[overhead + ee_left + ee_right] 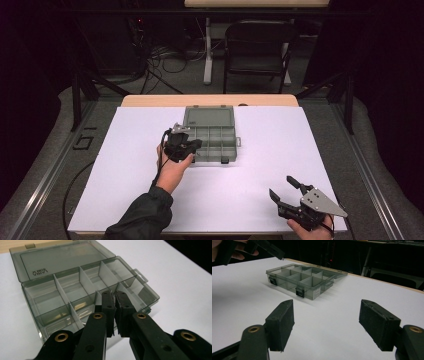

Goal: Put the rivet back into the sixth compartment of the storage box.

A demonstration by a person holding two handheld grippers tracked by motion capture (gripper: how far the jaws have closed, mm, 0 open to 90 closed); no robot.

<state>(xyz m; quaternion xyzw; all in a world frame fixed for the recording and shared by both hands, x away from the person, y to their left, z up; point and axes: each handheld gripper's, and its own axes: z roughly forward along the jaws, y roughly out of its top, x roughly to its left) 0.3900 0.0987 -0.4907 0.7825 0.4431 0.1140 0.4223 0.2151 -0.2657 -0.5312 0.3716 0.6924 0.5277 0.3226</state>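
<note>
Organizer box [210, 135], light rigid plastic, grips best by front wall; left gripper [114, 296] pinched together, right gripper [327, 325] spread apart.

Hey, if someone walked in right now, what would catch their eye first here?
The open smoky-grey compartment box, lid laid back, at the middle of the white table. The left claw is shut and pokes over its near edge, while the right claw waits open at the near right corner.

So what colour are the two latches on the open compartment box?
Black latches, clearest in the right gripper view.
</note>
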